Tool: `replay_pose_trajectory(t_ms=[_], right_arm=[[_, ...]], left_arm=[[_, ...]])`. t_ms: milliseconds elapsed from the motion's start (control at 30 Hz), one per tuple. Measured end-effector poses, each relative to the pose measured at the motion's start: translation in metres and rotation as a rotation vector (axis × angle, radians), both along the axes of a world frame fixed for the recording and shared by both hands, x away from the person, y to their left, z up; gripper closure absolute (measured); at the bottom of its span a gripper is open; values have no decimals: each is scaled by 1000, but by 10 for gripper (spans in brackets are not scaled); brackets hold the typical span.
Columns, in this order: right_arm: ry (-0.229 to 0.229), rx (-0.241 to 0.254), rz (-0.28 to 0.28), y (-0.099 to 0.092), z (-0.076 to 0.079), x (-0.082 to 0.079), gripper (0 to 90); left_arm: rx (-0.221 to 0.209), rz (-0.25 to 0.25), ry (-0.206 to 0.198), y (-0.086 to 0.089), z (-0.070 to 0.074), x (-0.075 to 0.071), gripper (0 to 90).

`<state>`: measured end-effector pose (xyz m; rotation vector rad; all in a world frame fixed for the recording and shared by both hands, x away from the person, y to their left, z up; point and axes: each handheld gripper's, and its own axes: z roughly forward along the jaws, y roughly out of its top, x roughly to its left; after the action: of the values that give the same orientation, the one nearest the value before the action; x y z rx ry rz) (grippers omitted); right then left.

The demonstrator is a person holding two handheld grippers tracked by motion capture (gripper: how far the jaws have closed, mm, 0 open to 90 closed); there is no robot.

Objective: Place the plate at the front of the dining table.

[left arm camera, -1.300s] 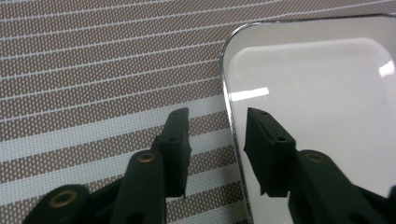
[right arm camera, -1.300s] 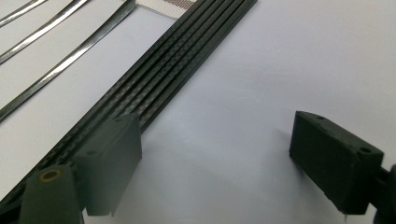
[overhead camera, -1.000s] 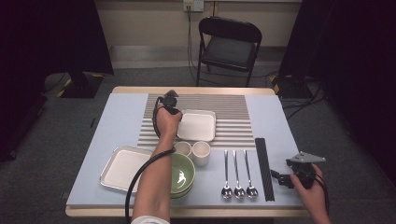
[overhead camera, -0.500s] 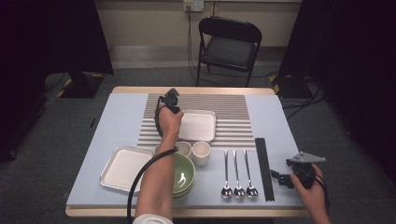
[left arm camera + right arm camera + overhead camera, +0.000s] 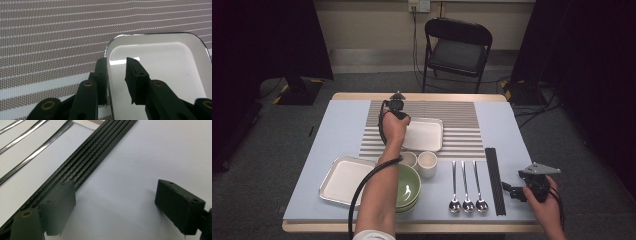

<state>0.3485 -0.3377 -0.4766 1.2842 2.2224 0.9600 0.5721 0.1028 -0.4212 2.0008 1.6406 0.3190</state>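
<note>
Blue table (image 5: 332, 130), striped mat (image 5: 462, 120) across far half. Our left gripper (image 5: 116, 75) at near-left rim of tray (image 5: 175, 75) on mat; jaws have just been opening, narrow gap, rim between them, pads not pressing. Left arm stretched forward over bowls (image 5: 407, 187). Our right gripper (image 5: 115, 207) low at table's near right, jaws wide, empty, beside chopsticks (image 5: 90, 160).

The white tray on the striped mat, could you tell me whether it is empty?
Empty: the white tray shows a bare inside on the striped mat.
</note>
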Motion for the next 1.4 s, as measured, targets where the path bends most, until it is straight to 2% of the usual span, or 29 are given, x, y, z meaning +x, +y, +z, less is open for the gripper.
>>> replay_pose_trajectory(t_ms=[100, 200, 333, 400, 433, 467, 600, 700, 1000, 1200, 1400], right_arm=[[-1, -2, -1, 0, 0, 0, 162], [-1, 0, 0, 0, 0, 0, 161], [-1, -1, -1, 0, 0, 0, 161], [0, 0, 0, 0, 0, 0, 161], [-1, 0, 1, 0, 0, 0, 161], [0, -1, -1, 0, 0, 0, 161], [0, 0, 0, 0, 0, 0, 162], [0, 0, 0, 0, 0, 0, 161], [-1, -1, -1, 0, 0, 0, 161], [-1, 0, 1, 0, 0, 0, 161], [-1, 0, 1, 0, 0, 0, 161]], left_arm=[[19, -19, 1, -3, -4, 2, 622], [53, -42, 26, -3, -10, 2, 642], [42, -13, 53, 0, -14, 3, 721], [63, -4, 90, 0, -14, 4, 758], [61, 7, 93, 1, -14, 4, 778], [33, 23, 100, 1, -14, 4, 797], [17, 55, 124, 1, -13, 5, 847], [-20, 93, 133, 3, -13, 4, 863], [-57, 168, 127, 13, -13, 3, 880], [-97, 228, 139, 20, -12, 2, 883], [-126, 276, 131, 26, -8, 1, 888]])
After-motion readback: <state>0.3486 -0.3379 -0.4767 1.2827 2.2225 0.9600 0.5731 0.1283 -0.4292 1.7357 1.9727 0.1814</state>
